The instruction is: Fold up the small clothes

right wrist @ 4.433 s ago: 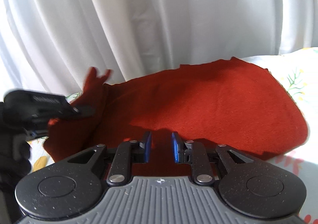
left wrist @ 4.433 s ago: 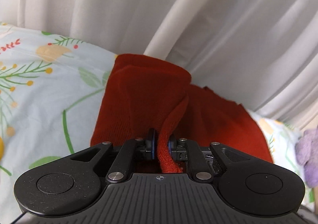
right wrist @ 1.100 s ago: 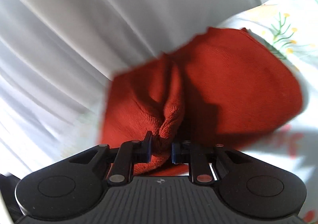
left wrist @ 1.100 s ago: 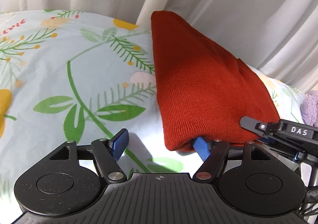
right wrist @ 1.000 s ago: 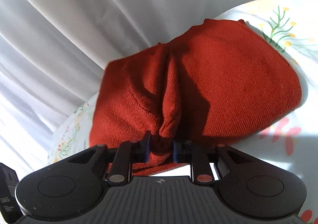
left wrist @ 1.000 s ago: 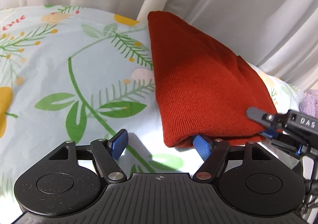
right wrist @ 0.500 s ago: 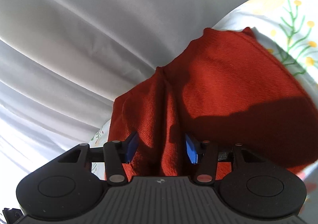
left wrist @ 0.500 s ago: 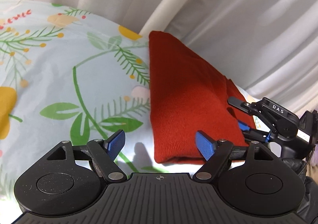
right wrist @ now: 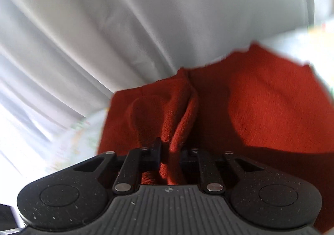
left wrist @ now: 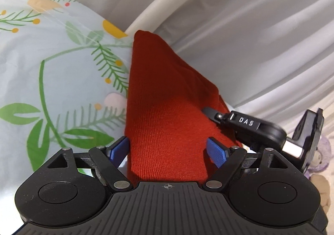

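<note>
Nearest the left wrist camera, the left gripper (left wrist: 168,151) is sitting with its blue-padded fingers (left wrist: 119,149) spread wide, released, straddling the near edge of the red knit garment (left wrist: 167,109) without pinching it. The garment is lying folded on the floral bedsheet (left wrist: 52,78), running from 6 o'clock up toward 12 o'clock in a narrowing wedge, its far tip reaching the white curtain (left wrist: 250,36). At 3 o'clock, the right gripper (left wrist: 215,115), marked DAS, is reaching in over the garment's right edge. Beyond it, at the 4 o'clock edge, a purple plush object (left wrist: 324,151) is showing only partly.

In the blurred right wrist view, the right gripper (right wrist: 170,155) is clenching a bunched ridge of the red knit garment (right wrist: 261,109) between its closed fingers at 6 o'clock. The cloth is spreading away toward 2 o'clock, and the white curtain (right wrist: 125,26) is filling the far background.
</note>
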`<state>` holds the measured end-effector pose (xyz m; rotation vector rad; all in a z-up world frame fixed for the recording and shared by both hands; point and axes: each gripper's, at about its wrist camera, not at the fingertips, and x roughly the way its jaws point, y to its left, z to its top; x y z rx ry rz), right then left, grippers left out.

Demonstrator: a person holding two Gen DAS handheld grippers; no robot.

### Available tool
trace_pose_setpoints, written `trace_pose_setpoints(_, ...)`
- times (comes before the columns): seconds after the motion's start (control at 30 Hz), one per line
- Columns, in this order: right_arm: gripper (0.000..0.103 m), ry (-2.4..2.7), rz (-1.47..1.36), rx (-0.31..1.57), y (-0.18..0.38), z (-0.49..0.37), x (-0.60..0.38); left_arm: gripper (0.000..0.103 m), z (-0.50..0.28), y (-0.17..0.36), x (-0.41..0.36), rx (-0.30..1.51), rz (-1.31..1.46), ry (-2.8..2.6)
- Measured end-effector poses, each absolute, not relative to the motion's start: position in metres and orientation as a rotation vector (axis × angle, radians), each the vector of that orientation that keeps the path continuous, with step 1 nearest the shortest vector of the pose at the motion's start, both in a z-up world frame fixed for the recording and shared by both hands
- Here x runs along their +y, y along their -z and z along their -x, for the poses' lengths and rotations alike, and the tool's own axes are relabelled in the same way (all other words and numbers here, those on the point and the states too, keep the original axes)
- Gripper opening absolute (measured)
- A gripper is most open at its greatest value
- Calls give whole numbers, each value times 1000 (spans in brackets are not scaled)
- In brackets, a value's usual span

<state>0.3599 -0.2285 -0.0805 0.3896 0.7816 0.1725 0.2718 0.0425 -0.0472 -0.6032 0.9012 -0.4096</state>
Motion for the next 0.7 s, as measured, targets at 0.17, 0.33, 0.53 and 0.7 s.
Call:
trace_pose_setpoints(0.17, 10, -125, -132, 643, 48, -338, -214, 88, -267, 35, 43, 863, 546, 392)
trace_pose_setpoints(0.33, 10, -21, -20, 578, 33, -328, -226, 88, -255, 33, 27, 868, 422, 404)
trace_pose_setpoints(0.53, 10, 62, 41, 568, 35, -323, -239, 88, -243, 42, 2, 887, 287, 434)
trace_pose_setpoints(0.7, 10, 116, 114, 563, 41, -322, -241, 88, -241, 49, -14, 900, 217, 438)
